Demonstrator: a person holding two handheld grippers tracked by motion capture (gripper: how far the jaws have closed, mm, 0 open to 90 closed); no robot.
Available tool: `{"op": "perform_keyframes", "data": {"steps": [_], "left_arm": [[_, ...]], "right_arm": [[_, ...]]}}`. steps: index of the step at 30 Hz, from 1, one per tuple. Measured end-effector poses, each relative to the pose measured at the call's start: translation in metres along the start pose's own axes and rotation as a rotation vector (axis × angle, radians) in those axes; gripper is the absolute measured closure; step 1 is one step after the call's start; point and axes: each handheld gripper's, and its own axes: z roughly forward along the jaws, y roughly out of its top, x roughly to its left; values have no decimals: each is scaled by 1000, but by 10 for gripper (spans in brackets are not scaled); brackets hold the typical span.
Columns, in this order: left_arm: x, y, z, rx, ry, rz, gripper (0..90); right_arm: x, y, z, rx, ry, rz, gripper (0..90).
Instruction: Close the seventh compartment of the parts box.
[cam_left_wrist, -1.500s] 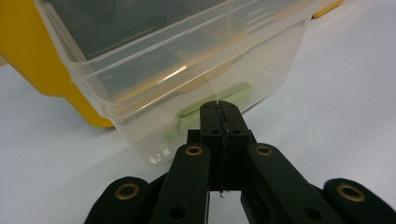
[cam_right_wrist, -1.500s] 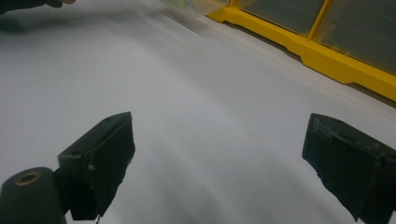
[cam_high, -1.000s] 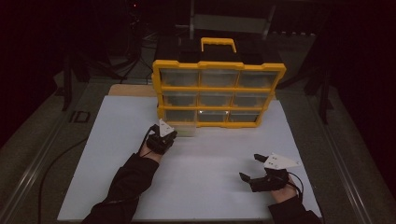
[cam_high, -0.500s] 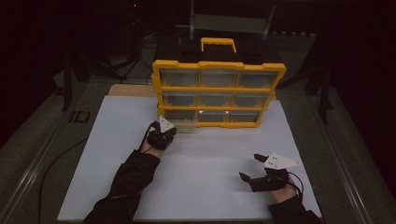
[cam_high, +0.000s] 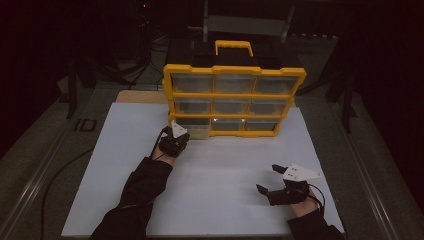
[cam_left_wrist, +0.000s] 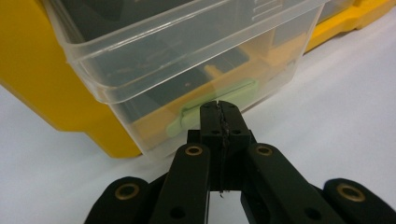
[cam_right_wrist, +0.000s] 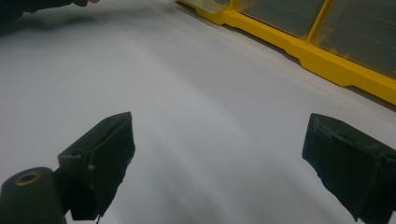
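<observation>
High view first: yellow organizer (cam_high: 234, 72) with clear drawers standing upright toward 12 o'clock on the white board (cam_high: 125, 150), black-and-yellow carry handle (cam_high: 233, 46) on top. Three rows of three drawers. Bottom-left drawer (cam_high: 194, 129) pulled out a bit from the frame, sitting at roughly 11 o'clock from the board's middle.

Left gripper (cam_high: 174, 136) parked right at that drawer's front, grey three-cornered plate on top, dark sleeve (cam_high: 145, 185) running back toward 6 o'clock. Cable trailing off the wrist.

Left gripper view, up close: left gripper (cam_left_wrist: 219, 109) with jaws pressed fully together, tips meeting at the lower front wall of the drawer (cam_left_wrist: 187, 51), just at a pale green tab (cam_left_wrist: 215, 100) on the front. Can't tell if the tips actually pinch the tab or only touch it; looks like nothing between the pads. Something orange and dark visible through the clear plastic, too murky to name. Yellow frame (cam_left_wrist: 42, 74) off at 9 o'clock, white board underneath.

Right gripper (cam_high: 274, 180) way over at 5 o'clock on the board, well apart from the organizer, resting low near the surface, grey plate on top too.

Right gripper view: right gripper (cam_right_wrist: 219, 149) with jaws spread wide, nothing between them, just bare white board (cam_right_wrist: 196, 93). Yellow frame edge (cam_right_wrist: 299, 51) of the organizer running across toward 1 o'clock, smoky drawer fronts above it.
</observation>
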Motion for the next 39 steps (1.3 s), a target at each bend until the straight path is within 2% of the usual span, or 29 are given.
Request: {"op": "perform_keyframes", "data": {"steps": [19, 27, 39], "left_arm": [[3, 8, 14, 4, 15, 1, 900], [2, 11, 19, 8, 19, 25, 900], [8, 15, 22, 5, 27, 18, 900]], "right_arm": [[-1, 0, -3, -6, -8, 3, 91], [-1, 0, -2, -3, -5, 4, 92], [-2, -1, -1, -1, -1, 9, 92]]}}
